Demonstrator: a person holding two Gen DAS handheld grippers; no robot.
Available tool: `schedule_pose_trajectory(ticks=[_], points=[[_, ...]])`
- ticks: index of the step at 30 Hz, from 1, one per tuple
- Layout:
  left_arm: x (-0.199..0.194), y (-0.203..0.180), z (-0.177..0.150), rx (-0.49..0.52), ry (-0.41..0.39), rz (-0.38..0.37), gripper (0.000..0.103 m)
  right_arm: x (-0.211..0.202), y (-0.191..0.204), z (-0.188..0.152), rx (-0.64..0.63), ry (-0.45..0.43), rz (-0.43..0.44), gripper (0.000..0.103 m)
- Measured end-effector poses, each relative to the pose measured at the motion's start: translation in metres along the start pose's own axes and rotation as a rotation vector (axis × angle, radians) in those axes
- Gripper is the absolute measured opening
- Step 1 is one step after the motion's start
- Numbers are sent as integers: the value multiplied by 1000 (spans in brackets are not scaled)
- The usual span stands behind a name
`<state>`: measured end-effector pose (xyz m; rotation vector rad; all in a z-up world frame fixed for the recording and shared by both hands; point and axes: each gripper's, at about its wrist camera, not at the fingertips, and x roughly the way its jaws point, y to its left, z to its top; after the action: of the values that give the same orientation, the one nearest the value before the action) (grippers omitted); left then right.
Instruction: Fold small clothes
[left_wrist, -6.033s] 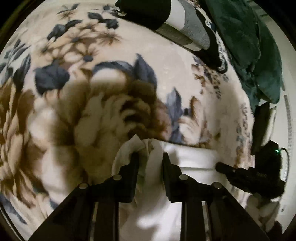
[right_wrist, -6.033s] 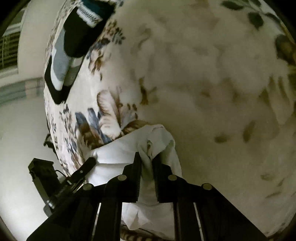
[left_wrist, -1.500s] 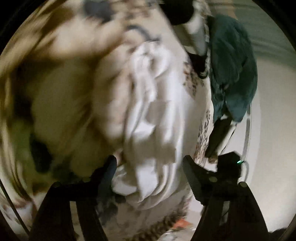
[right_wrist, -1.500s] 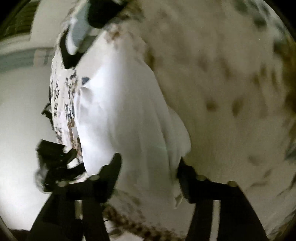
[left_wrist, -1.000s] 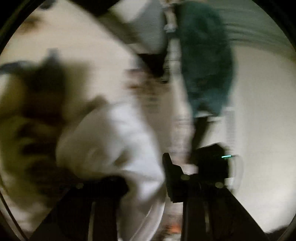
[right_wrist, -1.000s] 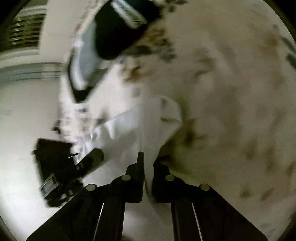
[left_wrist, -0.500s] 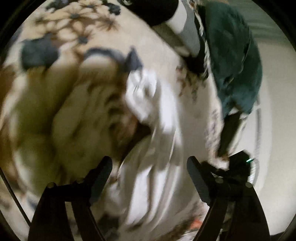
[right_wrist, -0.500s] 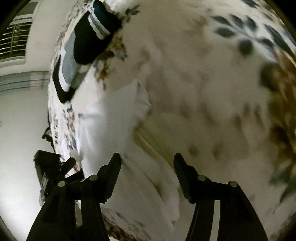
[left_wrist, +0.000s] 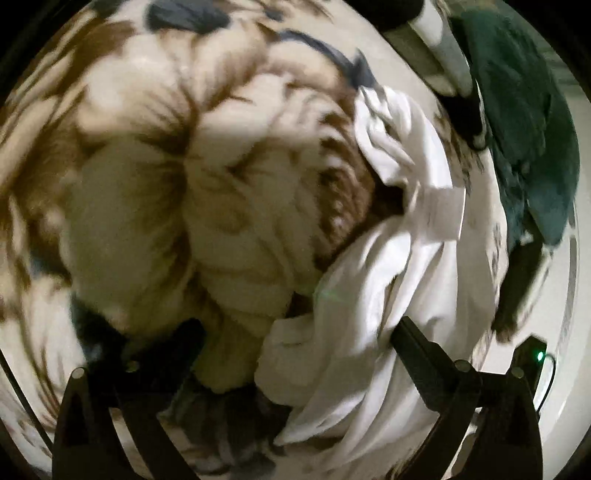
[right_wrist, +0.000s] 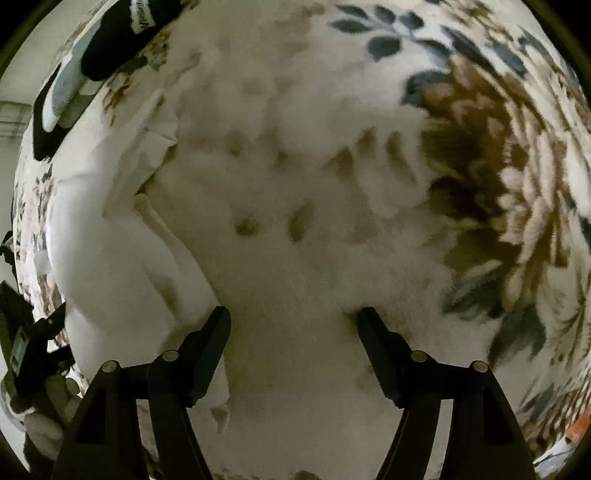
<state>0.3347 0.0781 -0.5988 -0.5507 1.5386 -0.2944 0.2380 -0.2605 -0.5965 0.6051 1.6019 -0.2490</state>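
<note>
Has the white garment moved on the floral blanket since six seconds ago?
Yes. The white garment now lies released, stretching up the floral blanket toward the dark striped clothes, no longer bunched at the fingertips. Both grippers' jaws have just been opening.

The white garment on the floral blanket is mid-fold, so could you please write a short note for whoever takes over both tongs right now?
Left tongs: open, jaws have just been opening; the white garment lies loose between them, not pinched.
Right tongs: open, also just been opening, nothing gripped; only the floral blanket shows between the jaws, the garment's edge beside its left finger.
Things: garment released and rumpled on the blanket; a dark striped garment and a dark green one lie at the far edge.
Done: one fold pass laid down.
Left: smooth and finish folding the white piece; the other clothes probably follow.
</note>
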Motion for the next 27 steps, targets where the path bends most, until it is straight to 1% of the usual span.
schedule_pose_trajectory(ticks=[1, 2, 4, 5, 7, 9, 10, 12, 13, 14, 15, 16, 17, 18, 19, 20, 21, 22, 23, 24, 25, 26, 27], points=[[-1, 0, -1, -17, -15, 6, 103, 4, -1, 2, 10, 2, 13, 79], [-2, -1, -2, -14, -22, 16, 103, 7, -2, 3, 15, 3, 25, 81], [-2, -6, -1, -2, -13, 25, 103, 9, -4, 6, 23, 10, 47, 82], [-9, -7, -2, -12, -17, 26, 103, 6, -7, 6, 31, 11, 63, 82], [-25, -11, -8, -22, -54, 28, 101, -2, -18, 7, 55, 9, 112, 81], [-44, -21, -10, 26, -110, 27, 101, -12, -31, 7, 94, -6, 172, 81], [-50, -31, -11, 66, -128, 36, 101, -15, -35, 6, 105, -10, 197, 81], [-46, -49, -10, 134, -127, 52, 101, -19, -41, 6, 128, -9, 293, 81], [-40, -58, -12, 170, -117, 54, 101, -16, -41, 5, 131, 5, 356, 81], [-30, -66, -11, 204, -94, 65, 99, -13, -39, 6, 128, 22, 397, 81], [-13, -75, -11, 236, -57, 80, 95, -9, -36, 4, 123, 35, 423, 81], [1, -82, -11, 254, -26, 90, 84, -2, -29, 5, 109, 48, 457, 81], [19, -90, -13, 270, 9, 116, 69, 4, -26, 5, 92, 59, 482, 82], [31, -97, -16, 286, 27, 156, 67, 14, -18, 6, 72, 84, 503, 82], [37, -100, -16, 298, 26, 170, 59, 22, -2, 7, 65, 96, 512, 81], [36, -101, -14, 292, 24, 142, 38, 27, 4, 8, 60, 96, 528, 80], [34, -101, -12, 278, 29, 105, 24, 28, 10, 8, 56, 93, 559, 59], [30, -97, -10, 239, 40, 39, 21, 29, 13, 7, 55, 111, 595, 24], [24, -92, -8, 202, 40, -9, 20, 31, 17, 8, 62, 127, 630, 23], [17, -84, -6, 156, 36, -84, 19, 29, 20, 10, 75, 127, 669, 22], [11, -74, -6, 90, 38, -199, 19, 27, 20, 9, 89, 132, 746, 21], [5, -56, -6, -13, 31, -335, 19, 25, 18, 8, 108, 145, 820, 21], [4, -48, -6, -66, 31, -393, 19, 23, 14, 7, 129, 155, 876, 20]])
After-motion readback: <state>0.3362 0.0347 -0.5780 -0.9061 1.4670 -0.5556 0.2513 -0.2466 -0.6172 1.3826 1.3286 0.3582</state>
